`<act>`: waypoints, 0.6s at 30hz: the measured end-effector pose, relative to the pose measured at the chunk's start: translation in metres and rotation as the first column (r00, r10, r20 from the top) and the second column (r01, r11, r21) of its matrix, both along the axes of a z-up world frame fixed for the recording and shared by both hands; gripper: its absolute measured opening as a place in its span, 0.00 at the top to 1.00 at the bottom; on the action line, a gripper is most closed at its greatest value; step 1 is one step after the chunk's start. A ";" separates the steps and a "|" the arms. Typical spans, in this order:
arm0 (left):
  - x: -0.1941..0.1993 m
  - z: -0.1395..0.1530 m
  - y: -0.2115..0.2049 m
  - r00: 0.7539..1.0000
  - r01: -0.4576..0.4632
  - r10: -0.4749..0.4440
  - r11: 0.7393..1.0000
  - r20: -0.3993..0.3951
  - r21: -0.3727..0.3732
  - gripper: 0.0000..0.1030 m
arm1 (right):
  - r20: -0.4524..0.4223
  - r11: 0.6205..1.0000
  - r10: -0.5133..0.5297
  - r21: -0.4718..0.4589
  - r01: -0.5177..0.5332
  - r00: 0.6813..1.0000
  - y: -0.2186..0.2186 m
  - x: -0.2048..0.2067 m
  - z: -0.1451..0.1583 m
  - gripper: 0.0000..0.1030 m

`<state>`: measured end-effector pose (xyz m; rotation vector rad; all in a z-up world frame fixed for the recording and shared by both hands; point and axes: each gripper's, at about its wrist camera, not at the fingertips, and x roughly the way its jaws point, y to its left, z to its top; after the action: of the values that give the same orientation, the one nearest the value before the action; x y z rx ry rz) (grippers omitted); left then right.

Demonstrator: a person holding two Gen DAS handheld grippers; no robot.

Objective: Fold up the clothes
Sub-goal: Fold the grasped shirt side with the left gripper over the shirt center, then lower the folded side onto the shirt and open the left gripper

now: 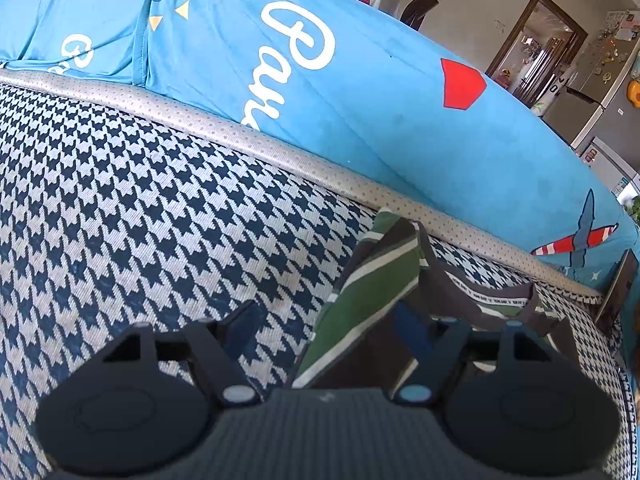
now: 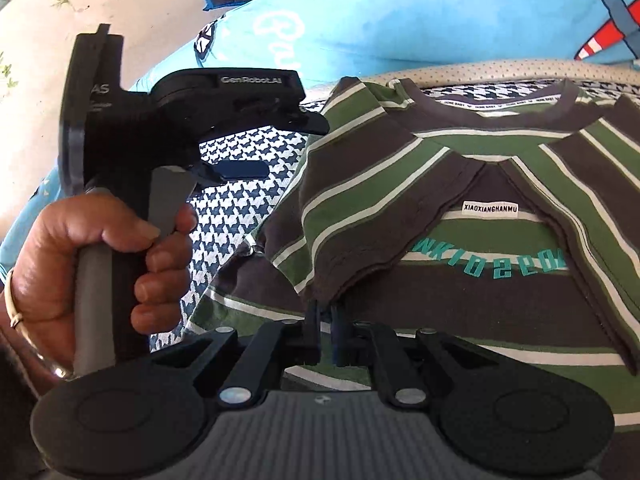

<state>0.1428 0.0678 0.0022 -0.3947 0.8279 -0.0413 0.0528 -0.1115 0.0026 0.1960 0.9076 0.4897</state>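
Observation:
A brown, green and white striped T-shirt (image 2: 472,292) with teal lettering lies flat on a navy-and-white houndstooth seat (image 1: 140,208). Its left sleeve (image 2: 360,208) is folded in over the chest. My right gripper (image 2: 326,334) is shut on that sleeve's cuff, fingers nearly touching. My left gripper (image 1: 326,330) is open low over the seat, with the shirt's side edge (image 1: 360,292) running between its fingers. In the right wrist view a hand (image 2: 100,256) holds the left gripper (image 2: 280,144) just left of the shirt's shoulder.
A blue cushion (image 1: 340,92) with white script and a red shape backs the seat, behind a grey dotted piping edge (image 1: 240,136). A second blue cushion (image 1: 80,36) lies at far left. A doorway and a fridge (image 1: 592,92) stand far off on the right.

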 end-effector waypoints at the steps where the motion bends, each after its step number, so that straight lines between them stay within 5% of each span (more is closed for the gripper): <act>1: 0.001 0.000 -0.001 1.000 0.000 0.000 1.000 0.003 0.003 0.29 | 0.008 1.000 0.004 -0.007 -0.004 1.000 0.001 -0.001 0.001 0.94; 18: 0.033 -0.014 -0.015 1.000 -0.006 0.002 0.993 0.030 0.117 0.29 | 0.075 0.995 0.035 -0.097 -0.027 0.997 -0.008 -0.011 0.006 0.88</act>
<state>0.1753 0.0528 -0.0122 -0.2844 0.7959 0.0054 0.0423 -0.1197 0.0086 0.0758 0.8583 0.4785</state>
